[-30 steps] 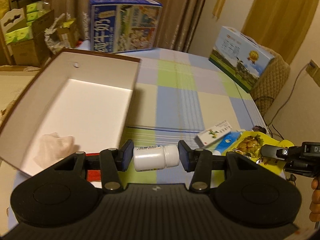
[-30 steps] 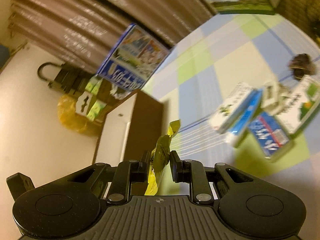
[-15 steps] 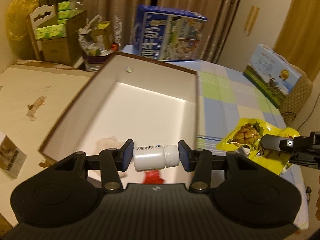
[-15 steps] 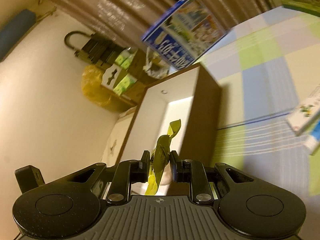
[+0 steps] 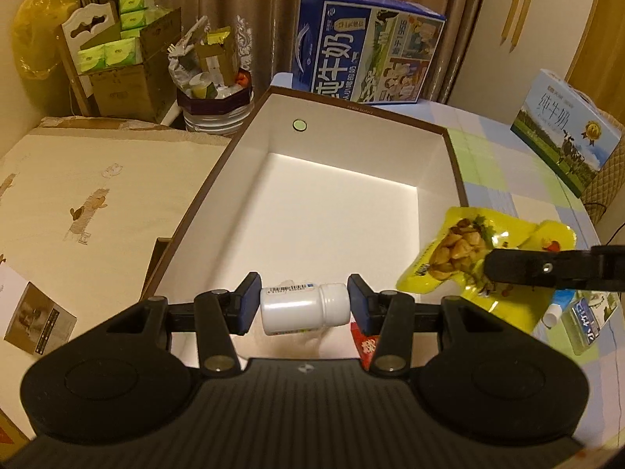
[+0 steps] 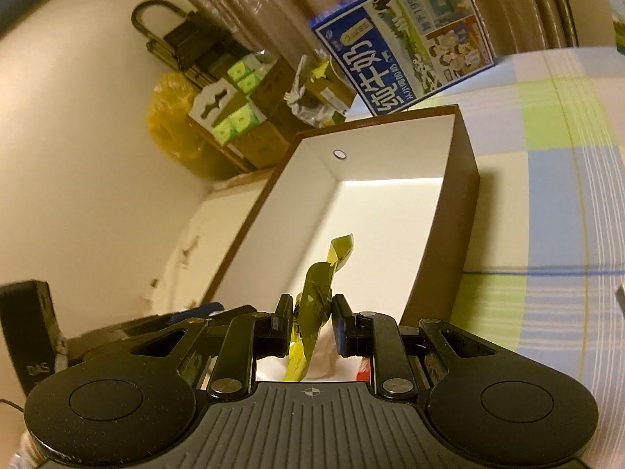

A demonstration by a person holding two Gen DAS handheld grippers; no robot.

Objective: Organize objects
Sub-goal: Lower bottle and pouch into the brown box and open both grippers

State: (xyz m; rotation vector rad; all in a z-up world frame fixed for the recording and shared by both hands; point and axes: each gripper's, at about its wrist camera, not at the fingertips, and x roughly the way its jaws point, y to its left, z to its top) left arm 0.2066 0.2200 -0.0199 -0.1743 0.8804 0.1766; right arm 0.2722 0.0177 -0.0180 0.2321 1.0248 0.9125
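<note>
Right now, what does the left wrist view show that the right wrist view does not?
Only the left wrist view shows the white bottle in the left gripper and the printed face of the yellow snack pouch. Only the right wrist view shows the pouch pinched edge-on in the right gripper. Both show the open white box and the blue milk carton.

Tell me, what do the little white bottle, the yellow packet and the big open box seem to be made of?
White bottle: probably plastic, smooth and slightly glossy, with a printed paper label. Yellow packet: looks like thin plastic or foil film, shiny and crinkled, bending where the right claw pinches it. Open box: likely stiff cardboard, matte white inside, brown outside, with crisp folded corners.
</note>
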